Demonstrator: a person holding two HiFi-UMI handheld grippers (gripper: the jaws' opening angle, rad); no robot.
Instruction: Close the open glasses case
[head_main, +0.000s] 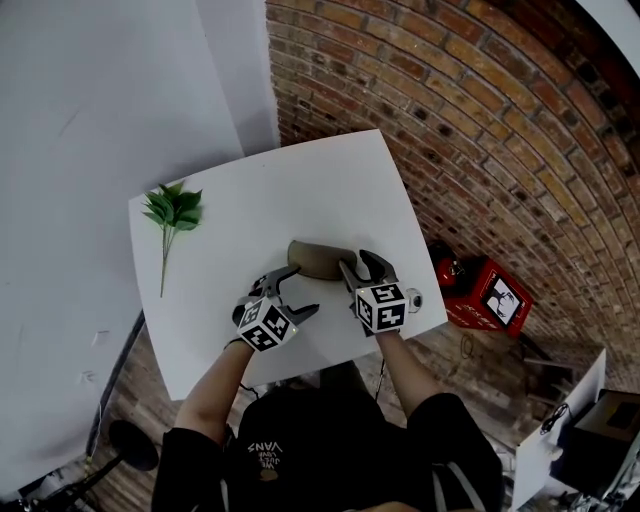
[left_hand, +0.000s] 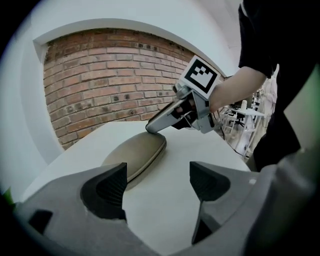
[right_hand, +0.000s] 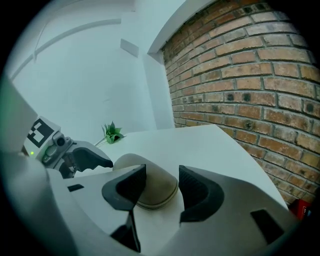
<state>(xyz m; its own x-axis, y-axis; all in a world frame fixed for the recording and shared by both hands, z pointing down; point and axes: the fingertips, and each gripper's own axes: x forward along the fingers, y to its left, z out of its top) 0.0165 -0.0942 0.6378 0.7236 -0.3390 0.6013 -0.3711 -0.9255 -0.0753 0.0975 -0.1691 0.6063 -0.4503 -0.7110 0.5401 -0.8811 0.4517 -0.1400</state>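
Right gripper (right_hand: 162, 186) has its jaws spread apart and clamps nothing. The near end of the glasses case (right_hand: 159, 192) shows in the gap just ahead of them, and neither pad presses on it. Seen from the left gripper view, one jaw tip of that tool rests on, or just over, the top of the case at its far end. Left gripper (left_hand: 157, 182) is likewise released, with only bare table (left_hand: 170, 200) between its jaws. The case lies ahead of it and off to its left, near but not touching.

As for progress, the closing looks done or all but done. The lid lies flat on the base, and only a thin seam runs round the rim in both gripper views. Whether the catch has actually snapped home cannot be told. What seems left is at most a last firm press on the lid and then drawing both tools clear.

The case is a smooth, rounded, tan-olive clamshell, long and low, lying flat on the white table between the two tools.
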